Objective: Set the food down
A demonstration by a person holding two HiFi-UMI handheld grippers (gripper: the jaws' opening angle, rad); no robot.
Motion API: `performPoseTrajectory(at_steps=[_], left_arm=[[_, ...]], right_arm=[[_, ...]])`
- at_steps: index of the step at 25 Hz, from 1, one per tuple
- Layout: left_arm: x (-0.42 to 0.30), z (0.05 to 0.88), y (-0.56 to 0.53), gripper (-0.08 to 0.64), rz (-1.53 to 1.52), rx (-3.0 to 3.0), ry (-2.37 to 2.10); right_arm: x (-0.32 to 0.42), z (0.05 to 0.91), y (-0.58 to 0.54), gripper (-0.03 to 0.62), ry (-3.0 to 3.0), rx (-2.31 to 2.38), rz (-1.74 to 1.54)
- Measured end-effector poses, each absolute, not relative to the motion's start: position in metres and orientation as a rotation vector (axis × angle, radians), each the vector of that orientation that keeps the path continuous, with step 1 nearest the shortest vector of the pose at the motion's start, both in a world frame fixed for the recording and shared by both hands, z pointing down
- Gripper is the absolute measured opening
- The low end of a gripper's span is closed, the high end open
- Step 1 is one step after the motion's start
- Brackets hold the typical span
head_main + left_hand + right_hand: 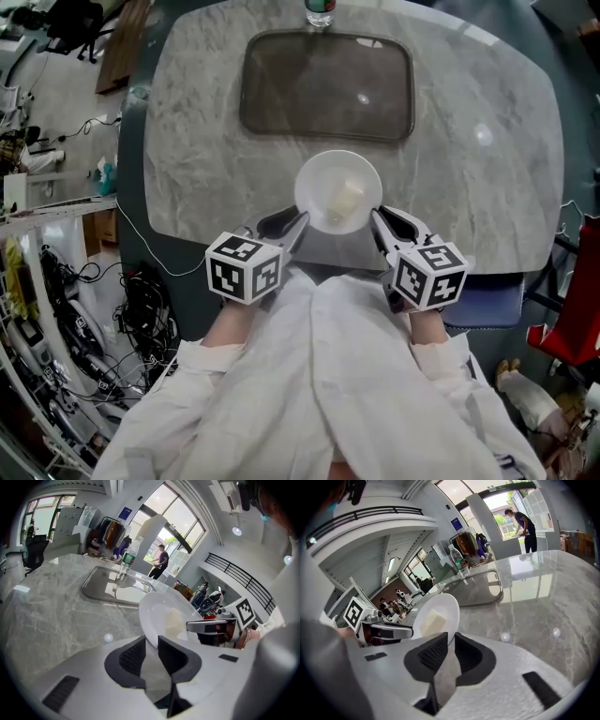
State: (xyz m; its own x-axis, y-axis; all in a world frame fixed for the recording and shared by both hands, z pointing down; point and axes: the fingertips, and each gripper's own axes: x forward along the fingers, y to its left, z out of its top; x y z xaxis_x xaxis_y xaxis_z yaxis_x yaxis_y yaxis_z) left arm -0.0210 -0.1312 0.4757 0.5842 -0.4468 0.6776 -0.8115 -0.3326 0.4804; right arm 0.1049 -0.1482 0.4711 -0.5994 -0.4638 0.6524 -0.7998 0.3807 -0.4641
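**Plate (319, 183) pinched at both rims above the near edge**

At the left, the left gripper (298, 221) has its jaws drawn narrow on the plate's left rim. In the left gripper view the thin white edge sits clamped between the two dark pads, and the dish tilts away from them.

Between the two tools, the white plate hangs over the near edge of the grey marble surface (197, 141), casting a shadow below itself. The food (344, 199) – a pale, cream-coloured block – lies on the plate, a little right of its middle.

Beyond the plate, a dark rectangular tray (328, 84) lies flat on the marble. A clear bottle (320, 11) stands upright just past the tray's far edge.

At the right, the right gripper (375, 219) mirrors the other one. Its jaws are closed narrow on the plate's right rim, with the edge caught between the pads in the right gripper view. White sleeves (375, 394) run back from both tools toward the camera
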Motion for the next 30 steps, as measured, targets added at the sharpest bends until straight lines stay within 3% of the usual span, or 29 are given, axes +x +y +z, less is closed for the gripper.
performPoseTrajectory(at_steps=[30], left_arm=[[-0.07,0.494,-0.336,0.086,0.595,2.084,-0.96]], right_arm=[[0.057,0.498,-0.331,0.038,-2.158,1.198,1.041]])
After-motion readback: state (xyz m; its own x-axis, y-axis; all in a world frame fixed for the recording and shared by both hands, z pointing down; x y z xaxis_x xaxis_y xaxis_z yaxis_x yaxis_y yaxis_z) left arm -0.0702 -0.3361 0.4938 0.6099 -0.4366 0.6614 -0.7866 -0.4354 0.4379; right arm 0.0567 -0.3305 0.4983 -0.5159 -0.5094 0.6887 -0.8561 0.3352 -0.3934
